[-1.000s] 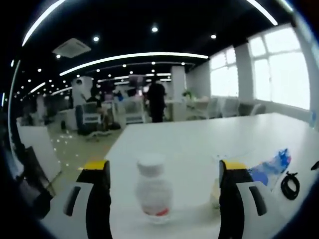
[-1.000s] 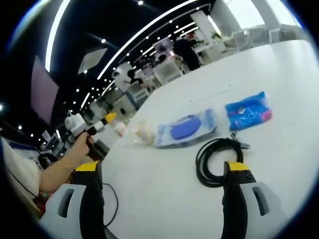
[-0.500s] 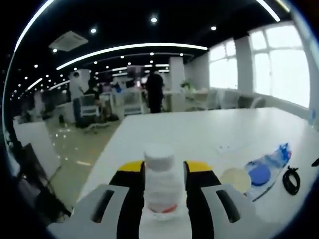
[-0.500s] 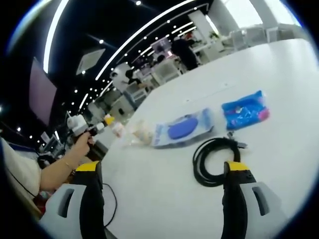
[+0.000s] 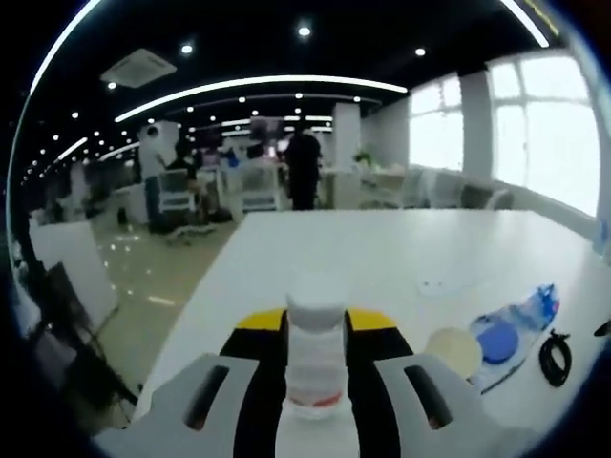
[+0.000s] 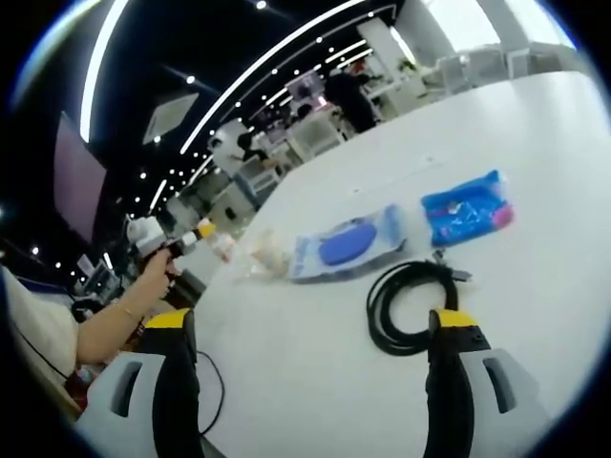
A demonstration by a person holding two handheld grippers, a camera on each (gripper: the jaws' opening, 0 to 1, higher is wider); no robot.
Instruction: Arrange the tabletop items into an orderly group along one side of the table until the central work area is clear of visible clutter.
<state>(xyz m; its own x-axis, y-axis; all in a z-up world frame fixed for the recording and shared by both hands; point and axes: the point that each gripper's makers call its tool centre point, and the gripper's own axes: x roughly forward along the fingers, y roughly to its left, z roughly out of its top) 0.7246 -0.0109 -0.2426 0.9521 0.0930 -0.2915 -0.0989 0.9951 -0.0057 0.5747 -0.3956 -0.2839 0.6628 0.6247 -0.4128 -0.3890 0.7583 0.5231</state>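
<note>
White tabletop (image 5: pixel 401 248): left claw (image 5: pixel 316 329) pinches the small bottle (image 5: pixel 315 355), ready to carry sideward; right claw (image 6: pixel 310 329) gapes empty above the cable (image 6: pixel 406 301).

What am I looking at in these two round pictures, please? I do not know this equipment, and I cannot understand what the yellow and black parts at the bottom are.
A person holds one two-jaw gripper in each hand, and each carries a fisheye camera looking forward along its jaws. In the left gripper view, the left gripper is shut on a small white-capped bottle. In the right gripper view, the right gripper is open, holding nothing, above the white table. On the table lie a coiled black cable, a clear packet with a blue disc and a blue packet. The person's hand shows at the left of that view.
</note>
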